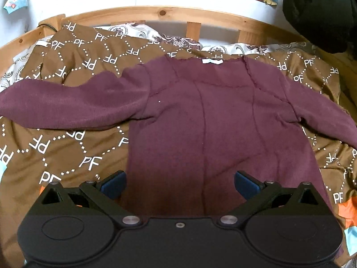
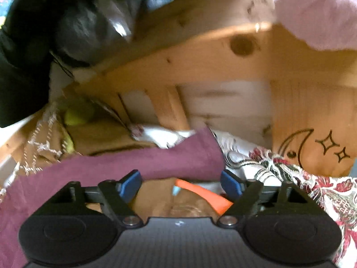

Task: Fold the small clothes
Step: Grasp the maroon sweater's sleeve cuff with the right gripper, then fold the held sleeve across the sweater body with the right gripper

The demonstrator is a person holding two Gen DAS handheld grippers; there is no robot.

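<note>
A small maroon long-sleeved top (image 1: 200, 116) lies flat on a brown "PF"-patterned cover (image 1: 73, 151), neck away from me, both sleeves spread out to the sides. My left gripper (image 1: 179, 184) is open and empty, its blue pads just above the top's lower hem. In the right wrist view, which is blurred, one maroon sleeve end (image 2: 156, 160) lies just beyond my right gripper (image 2: 180, 183). That gripper is open, its blue pads either side of the cuff edge, holding nothing.
A wooden bed frame (image 1: 156, 13) curves behind the cover. A floral sheet (image 2: 301, 178) lies to the right. A wooden panel with moon and star drawings (image 2: 312, 147) stands close. A dark bundle (image 1: 319, 11) sits at the upper right. A pink cloth (image 2: 316, 11) hangs above.
</note>
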